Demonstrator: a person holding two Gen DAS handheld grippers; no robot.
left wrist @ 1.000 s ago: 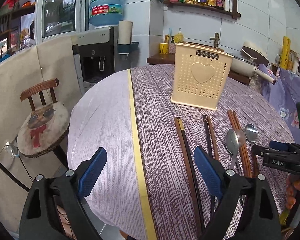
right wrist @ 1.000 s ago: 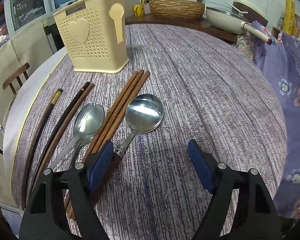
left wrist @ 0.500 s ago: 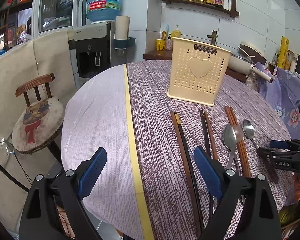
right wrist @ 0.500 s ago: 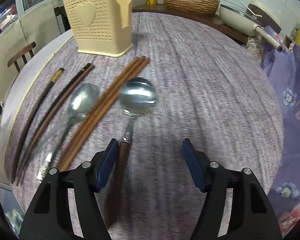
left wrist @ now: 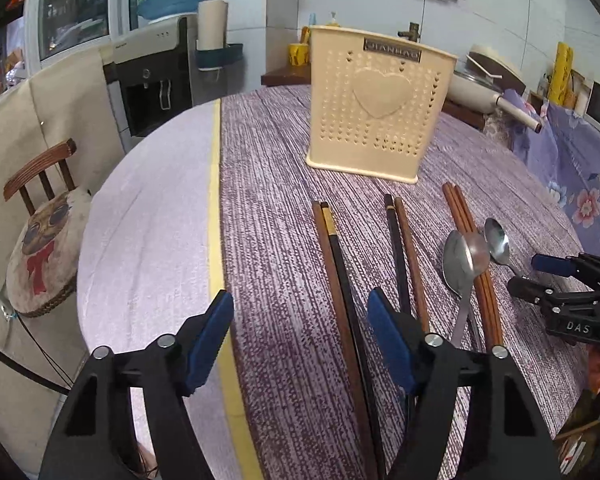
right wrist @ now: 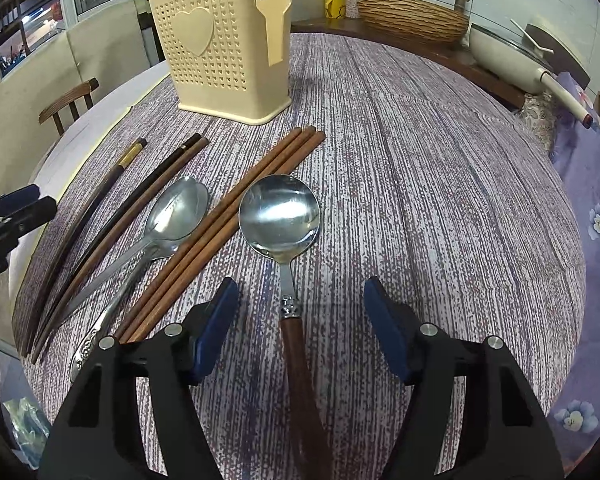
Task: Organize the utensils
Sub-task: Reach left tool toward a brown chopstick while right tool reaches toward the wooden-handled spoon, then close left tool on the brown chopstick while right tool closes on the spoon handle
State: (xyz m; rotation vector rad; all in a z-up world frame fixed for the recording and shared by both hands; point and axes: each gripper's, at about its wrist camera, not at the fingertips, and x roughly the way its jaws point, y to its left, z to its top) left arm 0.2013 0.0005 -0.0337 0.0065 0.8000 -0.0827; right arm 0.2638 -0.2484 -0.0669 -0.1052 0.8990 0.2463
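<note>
Nothing visibly in holder (right wrist: 228,52) yet, inside hidden; chopsticks (right wrist: 224,220) and spoon (right wrist: 280,216) lie before it on the surface; both jaws released, left just narrowed on nothing.

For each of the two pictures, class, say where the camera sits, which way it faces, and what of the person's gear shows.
Left wrist: on the left claw, looking down across the table at dark chopsticks; open blue pads frame the view, the right claw at right.
Right wrist: on the right claw, open over the wooden-handled spoon.
Shared: the cream holder, chopsticks, spoons.
</note>
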